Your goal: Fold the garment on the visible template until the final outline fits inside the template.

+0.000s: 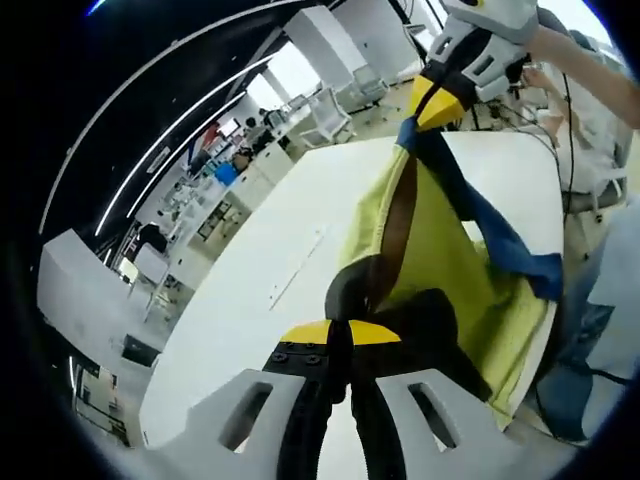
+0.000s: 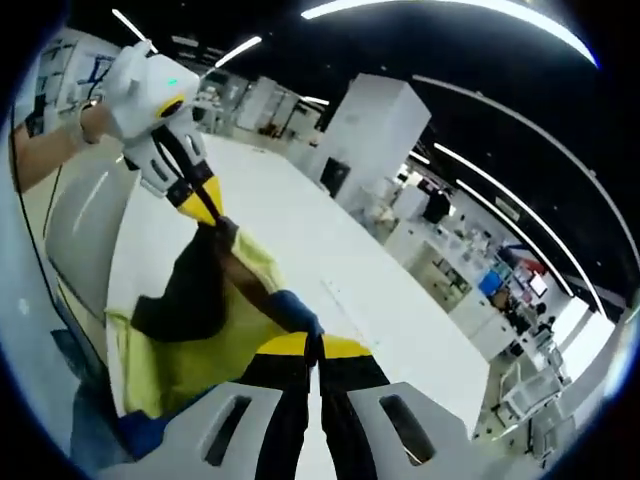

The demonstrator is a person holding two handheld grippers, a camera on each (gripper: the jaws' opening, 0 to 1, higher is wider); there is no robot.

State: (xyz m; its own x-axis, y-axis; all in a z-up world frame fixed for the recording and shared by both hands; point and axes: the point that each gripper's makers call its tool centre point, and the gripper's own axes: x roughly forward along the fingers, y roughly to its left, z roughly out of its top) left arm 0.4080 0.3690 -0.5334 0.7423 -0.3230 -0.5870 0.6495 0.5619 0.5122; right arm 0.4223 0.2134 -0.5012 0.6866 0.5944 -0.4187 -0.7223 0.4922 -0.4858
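Above the white counter (image 1: 260,270) I have the garment (image 1: 440,250) lifted between both tongs, a yellow-green piece with dark brown and blue trim. Along the left gripper view, my left tongs (image 1: 338,332) are clamped tight on a dark brown edge of the cloth, yellow tips pressed together with the fabric bunched between them. From there the garment stretches up and away to the right tongs (image 1: 432,108), whose yellow tips pinch a blue strip at the far corner; a hand holds that tool near the top right. A blue band hangs down the right side of the cloth toward the counter's edge. Through the right gripper view, my right tongs (image 2: 314,346) are closed on a blue fold of the garment (image 2: 215,330), and the left tongs (image 2: 205,203) grip the dark upper corner further off. The lower part of the cloth sags over the near edge of the counter (image 2: 330,250).
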